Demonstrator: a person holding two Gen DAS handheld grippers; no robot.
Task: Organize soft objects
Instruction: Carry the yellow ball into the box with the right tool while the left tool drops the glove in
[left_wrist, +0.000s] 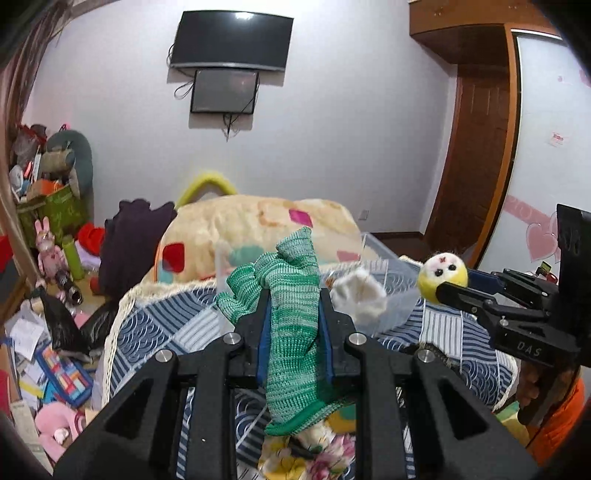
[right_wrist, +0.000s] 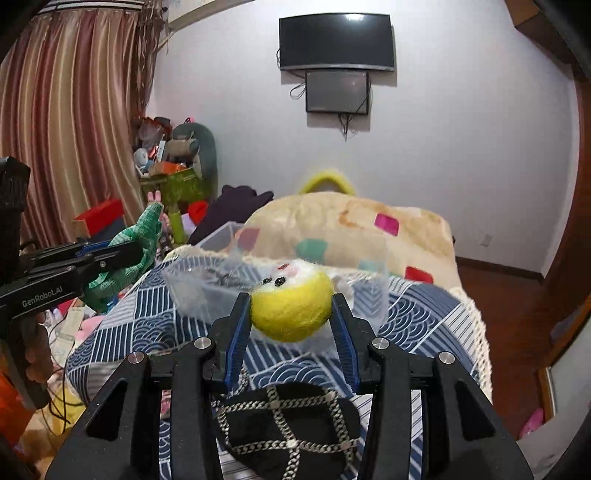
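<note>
Above bed: L gripper (left_wrist: 293, 314) clamps green glove (left_wrist: 291, 295), R gripper (right_wrist: 291, 314) clamps yellow ball (right_wrist: 291, 308).

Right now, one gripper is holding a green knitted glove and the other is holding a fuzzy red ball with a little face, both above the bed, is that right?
Not quite: the ball is yellow, not red, as the right wrist view shows, pinched in the right gripper. The rest stands: the left gripper holds the green knitted glove, both above the bed.
</note>
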